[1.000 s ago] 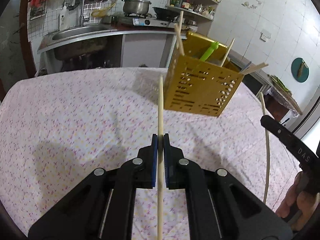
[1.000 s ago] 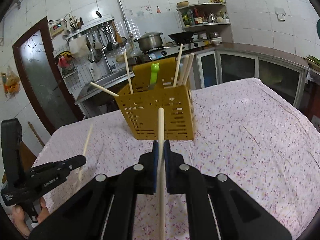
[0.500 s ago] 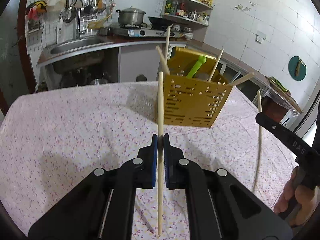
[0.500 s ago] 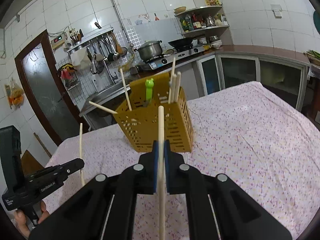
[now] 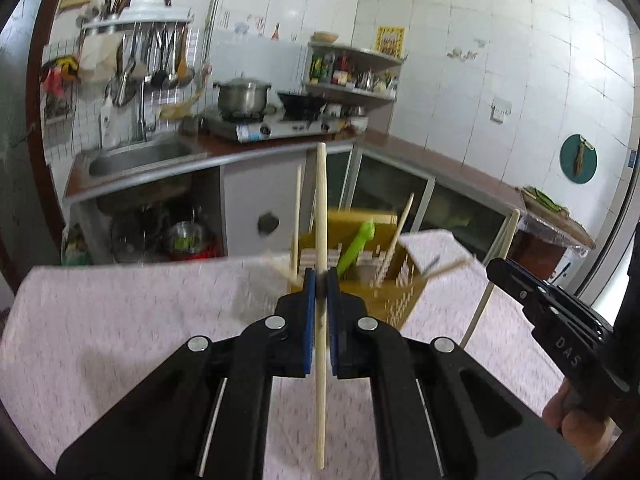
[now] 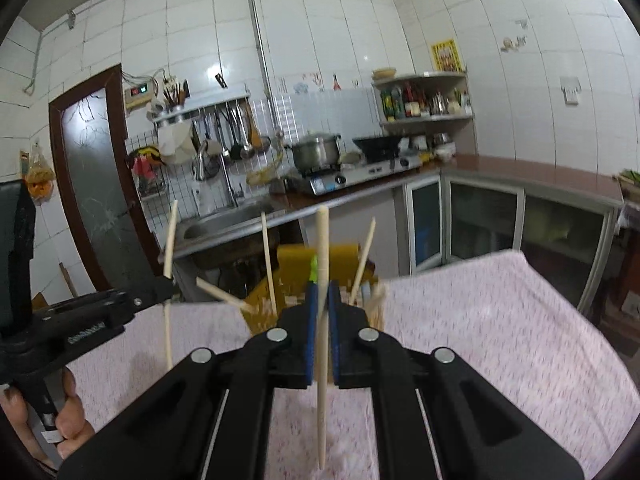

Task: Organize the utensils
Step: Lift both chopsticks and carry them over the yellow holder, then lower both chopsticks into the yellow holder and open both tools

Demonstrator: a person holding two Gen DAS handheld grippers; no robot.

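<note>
Now I've got both grippers clamped on upright chopsticks, left gripper (image 5: 320, 280) and right gripper (image 6: 321, 292), held just short of the holder (image 5: 404, 292) on the table (image 5: 120, 312), ready to drop in.

Both tongs, the left (image 5: 321, 280) and the right (image 6: 322, 292), have risen with their chopsticks (image 5: 321, 240) (image 6: 322, 264); the yellow holder (image 5: 400, 292) now sits lower in both views, nearer the tips.

A table (image 5: 120, 320) covered with a pink, small-patterned cloth (image 6: 500, 320) carries a yellow perforated utensil holder (image 5: 400, 296), which stands on the cloth toward the far edge; the cloth around the holder lies bare in both views
</note>
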